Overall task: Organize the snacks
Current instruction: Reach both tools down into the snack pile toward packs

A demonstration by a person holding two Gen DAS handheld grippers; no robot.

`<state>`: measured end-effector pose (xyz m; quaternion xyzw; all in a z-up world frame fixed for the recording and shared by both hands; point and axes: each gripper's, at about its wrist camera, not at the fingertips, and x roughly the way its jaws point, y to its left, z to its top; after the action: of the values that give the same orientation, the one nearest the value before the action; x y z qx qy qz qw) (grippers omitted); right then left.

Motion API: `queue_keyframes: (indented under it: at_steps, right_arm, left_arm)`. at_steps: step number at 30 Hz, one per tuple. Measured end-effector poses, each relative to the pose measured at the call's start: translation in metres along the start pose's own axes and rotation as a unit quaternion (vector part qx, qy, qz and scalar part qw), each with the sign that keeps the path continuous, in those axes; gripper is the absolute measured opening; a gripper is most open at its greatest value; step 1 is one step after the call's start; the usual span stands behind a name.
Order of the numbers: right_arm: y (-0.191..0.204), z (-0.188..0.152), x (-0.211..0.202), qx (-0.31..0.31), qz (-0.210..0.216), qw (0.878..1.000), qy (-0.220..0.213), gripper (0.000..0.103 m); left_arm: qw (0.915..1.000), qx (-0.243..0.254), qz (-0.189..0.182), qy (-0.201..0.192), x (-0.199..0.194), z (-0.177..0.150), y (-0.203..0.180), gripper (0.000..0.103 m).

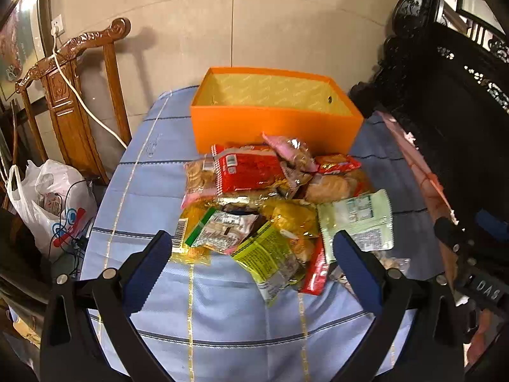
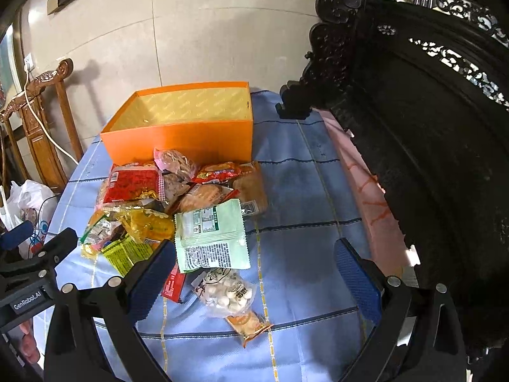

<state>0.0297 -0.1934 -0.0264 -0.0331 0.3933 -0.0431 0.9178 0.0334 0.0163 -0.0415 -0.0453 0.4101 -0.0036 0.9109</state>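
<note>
**Hovering over the snack pile, both grippers spread wide**

Hovering low over the near edge of a round table with a blue checked tablecloth (image 1: pixel 133 191), the left gripper (image 1: pixel 251 248) has its blue-padded fingers spread apart with nothing between them. The right gripper (image 2: pixel 254 258) is likewise released, its fingers wide and holding nothing, above the cloth toward the table's right side.

A heap of plastic-wrapped snack packets (image 1: pixel 273 197) lies at the middle of the table. Behind it, toward the far edge, stands an open rectangular orange cardboard box (image 1: pixel 273 124) with a yellow patterned lining; the topmost packets sit just in front of its near wall. On the pile's far side rests a red foil packet (image 1: pixel 248 172), with a pink-trimmed clear packet of brown pieces (image 1: pixel 296 152) beside it. A pale green flat sachet with printed text (image 2: pixel 211 235) lies on the pile's right side, and a lime-green packet (image 1: pixel 267 254) on its near side. Nearest the right gripper, a clear bag of small white round sweets (image 2: pixel 229 293) lies on the cloth, touching a small orange wrapper (image 2: pixel 251 324).

A carved wooden chair (image 1: pixel 73 89) stands beyond the table's left edge, a white plastic bag (image 1: pixel 47 197) below it. Dark carved furniture (image 2: pixel 413 127) rises along the right edge.
</note>
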Motion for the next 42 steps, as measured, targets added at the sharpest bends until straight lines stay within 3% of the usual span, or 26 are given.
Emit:
queue_keyframes:
  at_steps: [6, 9, 16, 22, 26, 31, 34, 38, 40, 42]
  right_arm:
    - [0.005, 0.003, 0.020, -0.007, 0.007, 1.000, 0.009, 0.100]
    - [0.007, 0.004, 0.040, -0.011, 0.032, 0.999, 0.007, 0.099]
    - [0.006, -0.002, 0.099, 0.009, 0.076, 0.996, 0.052, 0.099]
    - [0.012, 0.000, 0.132, 0.005, 0.095, 0.993, 0.065, 0.099]
    - [0.018, 0.001, 0.147, -0.007, 0.108, 0.992, 0.070, 0.099]
    - [0.018, -0.002, 0.159, 0.001, 0.114, 0.990, 0.085, 0.099]
    - [0.015, -0.004, 0.159, 0.004, 0.117, 0.989, 0.086, 0.099]
    - [0.014, -0.005, 0.157, -0.005, 0.103, 0.991, 0.080, 0.099]
    - [0.011, -0.005, 0.159, -0.003, 0.105, 0.991, 0.079, 0.099]
    - [0.007, -0.005, 0.159, 0.013, 0.114, 0.990, 0.083, 0.099]
  left_arm:
    - [0.9993, -0.005, -0.001, 0.036, 0.026, -0.004, 0.006, 0.099]
    - [0.9987, 0.011, 0.014, 0.047, 0.042, -0.006, 0.003, 0.099]
    - [0.9982, 0.041, 0.006, 0.043, 0.081, -0.006, 0.002, 0.099]
    - [0.9967, 0.060, -0.019, 0.050, 0.113, -0.002, -0.004, 0.099]
    - [0.9961, 0.048, -0.058, 0.046, 0.125, 0.001, -0.003, 0.099]
    - [0.9942, 0.049, -0.086, 0.040, 0.125, 0.000, -0.005, 0.099]
    - [0.9900, 0.086, -0.107, 0.030, 0.117, -0.002, -0.019, 0.099]
    - [0.9849, 0.135, -0.098, 0.046, 0.130, -0.010, -0.037, 0.099]
    - [0.9854, 0.130, -0.074, 0.082, 0.146, -0.016, -0.035, 0.099]
    - [0.9862, 0.137, -0.051, 0.078, 0.150, -0.021, -0.032, 0.099]
